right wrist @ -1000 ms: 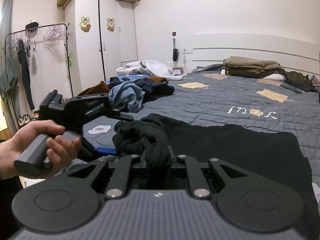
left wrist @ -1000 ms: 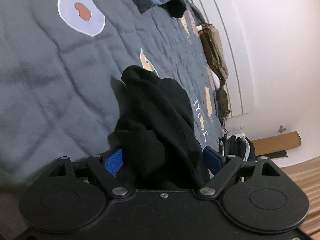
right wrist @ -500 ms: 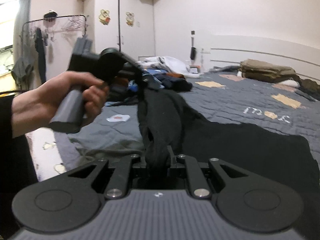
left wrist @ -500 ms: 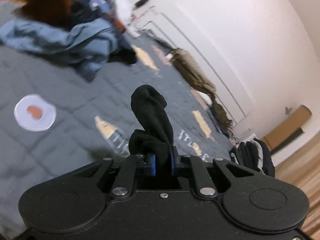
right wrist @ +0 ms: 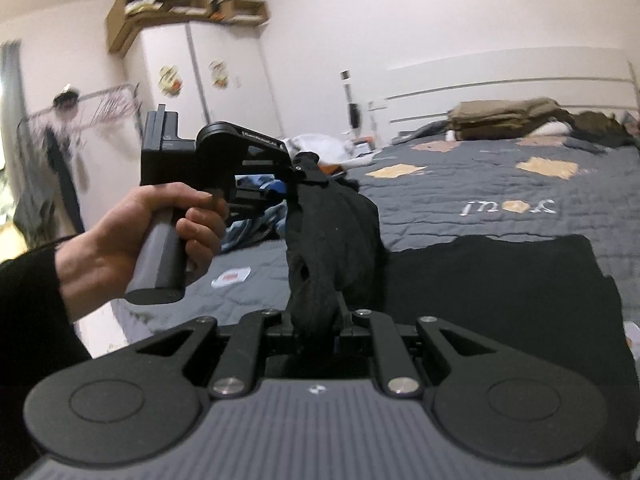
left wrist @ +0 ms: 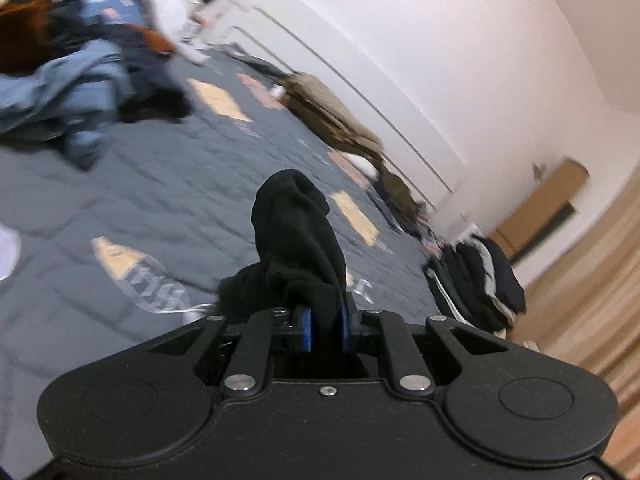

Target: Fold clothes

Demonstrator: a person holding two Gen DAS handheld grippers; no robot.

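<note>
A black garment point(right wrist: 500, 280) lies partly spread on the grey quilted bed point(right wrist: 500, 184); one bunched edge of it is lifted off the quilt. My right gripper point(right wrist: 316, 320) is shut on that bunched black cloth at the bottom of the right wrist view. A hand holds my left gripper point(right wrist: 292, 180) up and to the left of it, shut on the same cloth higher up. In the left wrist view my left gripper point(left wrist: 324, 320) has its blue pads point(left wrist: 305, 326) pressed on a black fold point(left wrist: 296, 232) that sticks up past them.
A heap of unfolded blue, brown and white clothes point(left wrist: 76, 64) lies at the far side of the bed. Folded tan clothes point(right wrist: 504, 118) sit by the white headboard point(right wrist: 500, 84), a dark folded stack point(left wrist: 476, 280) at the bed's edge. A white wardrobe point(right wrist: 200, 80) and clothes rack point(right wrist: 80, 120) stand left.
My left gripper closed on the black cloth and rose with it off the quilt, rolling upright. The right gripper kept its grip and shifted a little; the cloth between the two now hangs stretched.
</note>
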